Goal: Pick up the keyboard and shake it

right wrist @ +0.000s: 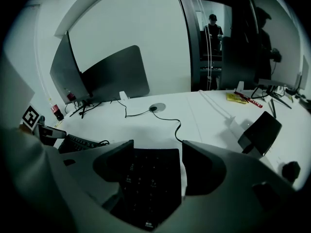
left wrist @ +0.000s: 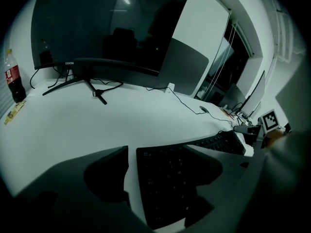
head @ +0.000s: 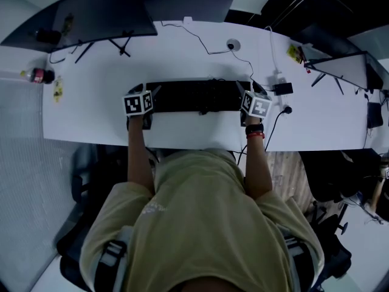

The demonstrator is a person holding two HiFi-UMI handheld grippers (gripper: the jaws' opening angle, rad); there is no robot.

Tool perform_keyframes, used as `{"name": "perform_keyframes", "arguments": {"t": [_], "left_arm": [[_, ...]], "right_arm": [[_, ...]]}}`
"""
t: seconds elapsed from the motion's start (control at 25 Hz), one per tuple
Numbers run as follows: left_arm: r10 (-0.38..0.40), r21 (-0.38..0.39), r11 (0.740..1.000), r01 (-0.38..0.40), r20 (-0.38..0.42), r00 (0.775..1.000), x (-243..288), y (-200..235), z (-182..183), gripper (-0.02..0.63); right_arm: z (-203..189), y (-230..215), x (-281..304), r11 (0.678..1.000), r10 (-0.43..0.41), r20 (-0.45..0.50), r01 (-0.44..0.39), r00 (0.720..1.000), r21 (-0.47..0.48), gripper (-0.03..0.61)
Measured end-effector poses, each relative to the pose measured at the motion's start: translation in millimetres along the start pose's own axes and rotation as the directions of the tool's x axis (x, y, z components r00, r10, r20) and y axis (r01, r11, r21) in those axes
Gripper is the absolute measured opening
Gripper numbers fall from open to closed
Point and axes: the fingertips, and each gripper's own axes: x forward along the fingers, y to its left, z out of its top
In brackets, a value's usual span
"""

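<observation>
A person sits at a white worktop (head: 91, 102) with a gripper in each hand, one at each short end of a black keyboard (head: 197, 96). The keyboard lies lengthwise across the worktop, near the front edge and right in front of the person.

The left gripper (left wrist: 158, 152) is at the keyboard's left end. Its fingers (left wrist: 104, 171) stand apart with that end between them. A strip of bare worktop shows between the left finger and the keyboard's edge, while the other finger overlaps the keys.

The right gripper (right wrist: 158, 147) is at the right end. Its fingers (right wrist: 206, 169) are also apart, with the keyboard's end between them and a thin white gap beside the right finger.

A large dark monitor (head: 91, 11) stands at the back left, and a bottle (head: 41, 75) lies near the left edge. A thin cable (head: 200, 41) runs across the worktop behind the keyboard.
</observation>
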Motion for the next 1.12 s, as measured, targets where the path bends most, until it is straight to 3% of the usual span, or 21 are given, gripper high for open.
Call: {"name": "perform_keyframes", "arguments": {"t": [0.56,0.68,1.12], "left_arm": [[-0.032,-0.006,0.999,0.032,-0.067,0.997,16.8,0.3,-2.4,0.351],[-0.015,-0.002,1.0,0.015,-0.078,0.997,18.3,1.2,-3.2,0.291],[0.043,-0.013,0.999,-0.045,-0.099,0.994,15.6,2.6,-2.6,0.27]], "right_arm": [[-13.9,-11.6,25.6,0.998,0.035,-0.076,-0.031,0.997,0.058,0.311],[-15.6,-11.8,27.2,0.996,0.049,-0.088,-0.042,0.995,0.078,0.311],[-15.9,-11.2,26.0,0.996,0.041,-0.12,-0.03,0.992,0.086,0.304]]}}
